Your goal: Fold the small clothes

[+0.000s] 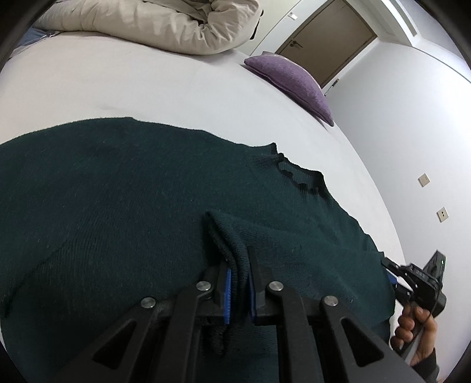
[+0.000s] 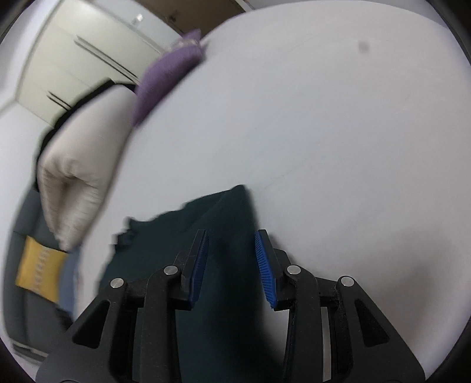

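Observation:
A dark green knit sweater (image 1: pixel 117 200) lies spread on the white bed sheet (image 1: pixel 147 85), its neck opening (image 1: pixel 297 176) toward the right. My left gripper (image 1: pixel 238 260) is shut on a raised fold of the sweater, pinched between the blue pads (image 1: pixel 228 282). At the sweater's right edge a hand (image 1: pixel 412 324) holds my right gripper (image 1: pixel 393 272). The blurred right wrist view shows my right gripper (image 2: pixel 231 235) with a thick bunch of the sweater (image 2: pixel 223 265) filling the gap between its blue pads (image 2: pixel 265 271) and rising to a peak beyond them.
A cream duvet (image 1: pixel 153 23) is heaped at the far side of the bed, a purple pillow (image 1: pixel 294 82) beside it. A brown door (image 1: pixel 326 41) and wall sockets (image 1: pixel 441 213) are beyond. Bare sheet (image 2: pixel 323 147) stretches ahead of the right gripper; a yellow item (image 2: pixel 38 274) lies off the bed.

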### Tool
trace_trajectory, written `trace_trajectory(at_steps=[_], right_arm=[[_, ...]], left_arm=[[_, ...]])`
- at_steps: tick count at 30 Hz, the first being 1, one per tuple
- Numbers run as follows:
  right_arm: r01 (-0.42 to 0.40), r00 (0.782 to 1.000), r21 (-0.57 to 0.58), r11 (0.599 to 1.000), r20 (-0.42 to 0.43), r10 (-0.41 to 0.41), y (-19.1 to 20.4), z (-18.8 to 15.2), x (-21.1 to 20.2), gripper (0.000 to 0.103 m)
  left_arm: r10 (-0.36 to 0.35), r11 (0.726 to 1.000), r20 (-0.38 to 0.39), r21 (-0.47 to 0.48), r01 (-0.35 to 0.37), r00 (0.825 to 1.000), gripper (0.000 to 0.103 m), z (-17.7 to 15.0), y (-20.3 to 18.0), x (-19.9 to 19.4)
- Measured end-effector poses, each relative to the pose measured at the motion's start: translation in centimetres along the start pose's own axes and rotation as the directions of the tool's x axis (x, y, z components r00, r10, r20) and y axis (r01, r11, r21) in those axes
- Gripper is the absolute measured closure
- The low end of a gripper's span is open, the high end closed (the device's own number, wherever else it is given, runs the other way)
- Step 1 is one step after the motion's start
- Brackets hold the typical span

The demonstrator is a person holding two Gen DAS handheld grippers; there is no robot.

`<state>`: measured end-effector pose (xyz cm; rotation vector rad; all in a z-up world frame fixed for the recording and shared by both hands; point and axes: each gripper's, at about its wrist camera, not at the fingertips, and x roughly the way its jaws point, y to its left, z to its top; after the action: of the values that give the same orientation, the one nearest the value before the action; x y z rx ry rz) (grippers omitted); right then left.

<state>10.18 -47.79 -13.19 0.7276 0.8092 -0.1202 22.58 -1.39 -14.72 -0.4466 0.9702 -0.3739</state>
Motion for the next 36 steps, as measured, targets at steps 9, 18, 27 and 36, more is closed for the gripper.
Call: trace_trajectory(at_steps=[9,18,27,36], right_arm=[[0.13,0.99,-0.171,0.977,0.076,-0.118,0.6,0.6,0.1,0.098],[0.151,0.988,-0.165,0.975,0.07,-0.141,-0.1,0.7,-1.5,0.089],[0.14,0.99,-0.342,0.929,0.028,-0.139,2.1,-6.2,-1.4,0.084],[0.113,0.981,-0.332,0.936,0.188,-0.052,5.7,-6.8,-9.7,0.07]], left_arm=[[0.02,0.999,0.051,0.027,-0.021,0.998,0.092,-0.9,0.0,-0.4],[-0.02,1.0,0.045,0.012,0.02,0.999,0.091,-0.7,0.6,-0.2],[-0.058,0.998,0.036,-0.016,0.059,0.998,0.09,-0.3,1.1,-0.1],[-0.033,0.998,0.091,-0.057,0.038,0.995,0.02,1.7,2.5,-4.6]])
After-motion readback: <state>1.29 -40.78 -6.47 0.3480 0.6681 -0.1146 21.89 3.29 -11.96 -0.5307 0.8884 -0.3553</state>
